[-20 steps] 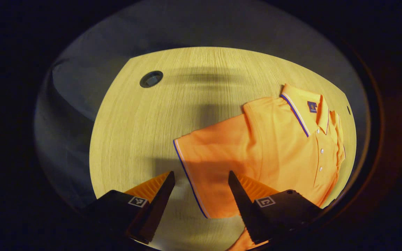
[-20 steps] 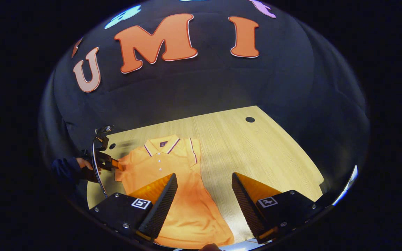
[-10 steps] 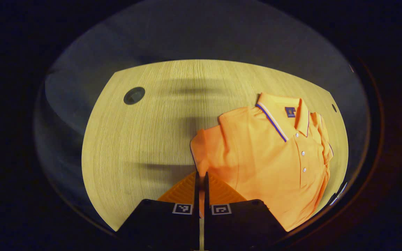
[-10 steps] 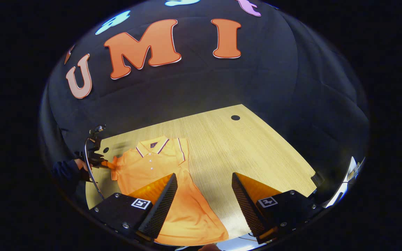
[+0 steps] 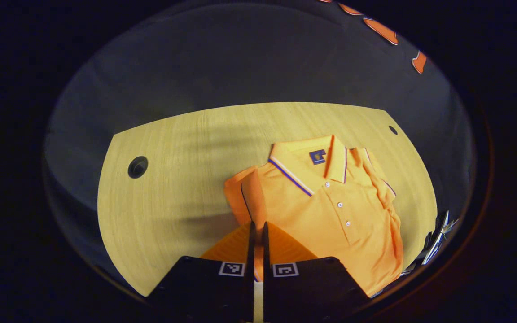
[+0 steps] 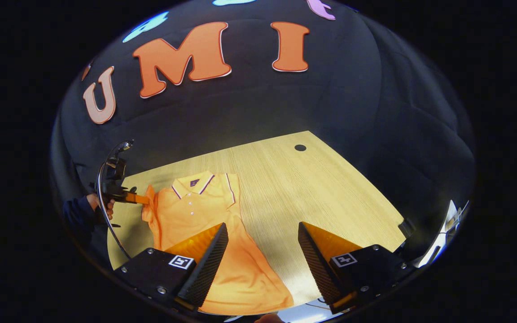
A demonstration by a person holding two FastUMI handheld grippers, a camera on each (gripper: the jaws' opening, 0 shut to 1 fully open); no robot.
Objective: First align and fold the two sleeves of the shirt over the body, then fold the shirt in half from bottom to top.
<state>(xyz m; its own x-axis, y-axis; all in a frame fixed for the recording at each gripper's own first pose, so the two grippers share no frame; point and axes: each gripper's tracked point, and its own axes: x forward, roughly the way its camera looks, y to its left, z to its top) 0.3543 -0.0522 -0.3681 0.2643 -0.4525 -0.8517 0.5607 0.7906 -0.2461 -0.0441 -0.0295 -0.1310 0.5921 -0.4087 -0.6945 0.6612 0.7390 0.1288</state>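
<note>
Standing by the table [image 6: 330, 188], I see the left gripper [image 5: 257, 233] at the far left, its jaws pressed together on the shirt's sleeve [image 5: 240, 197], lifted clear of the wood. The shirt [image 6: 204, 224] lies face up to the right of it, collar toward the booth wall and hem toward the near edge, so its long axis runs front to back and the sleeve has to travel rightward, across that axis, onto the body. The left gripper is plainly the nearer one for that. Further right, the right gripper [image 6: 263, 251] hangs wide open and empty over the lower body and bare wood. The right gripper view takes in the hand [image 6: 99, 206] holding the left gripper, and the hem; the left gripper view shows the collar [image 5: 317, 161], the buttons and the other sleeve [image 5: 375, 175] already folded in.
</note>
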